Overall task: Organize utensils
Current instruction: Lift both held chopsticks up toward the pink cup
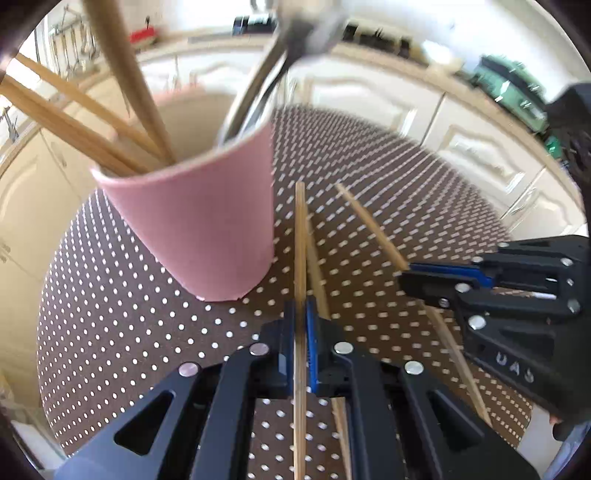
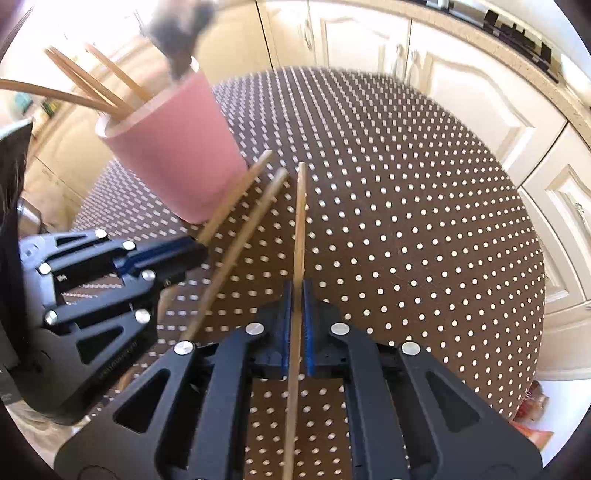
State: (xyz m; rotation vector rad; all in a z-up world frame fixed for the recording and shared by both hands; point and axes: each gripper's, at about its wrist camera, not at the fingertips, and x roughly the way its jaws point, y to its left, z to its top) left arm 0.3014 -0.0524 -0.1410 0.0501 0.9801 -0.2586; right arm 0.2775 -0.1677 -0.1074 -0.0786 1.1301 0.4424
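Observation:
A pink cup (image 1: pixel 207 229) (image 2: pixel 173 158) stands on the round dotted table (image 1: pixel 388 206), holding several wooden chopsticks (image 1: pixel 74 122) and metal utensils (image 1: pixel 251 99). My left gripper (image 1: pixel 300 306) (image 2: pixel 201 251) is shut on a chopstick (image 1: pixel 301 236) just right of the cup, its tip pointing away from me. My right gripper (image 2: pixel 297 286) (image 1: pixel 404 275) is shut on another chopstick (image 2: pixel 301 221) (image 1: pixel 369 225) further right. A third chopstick (image 2: pixel 240 251) (image 1: pixel 317 273) lies on the table between the two grippers.
Cream cabinet doors (image 2: pixel 461 85) ring the table on all sides. A countertop with dark items (image 2: pixel 517 33) runs along the back. The dotted tabletop (image 2: pixel 406 221) stretches to the right of the grippers.

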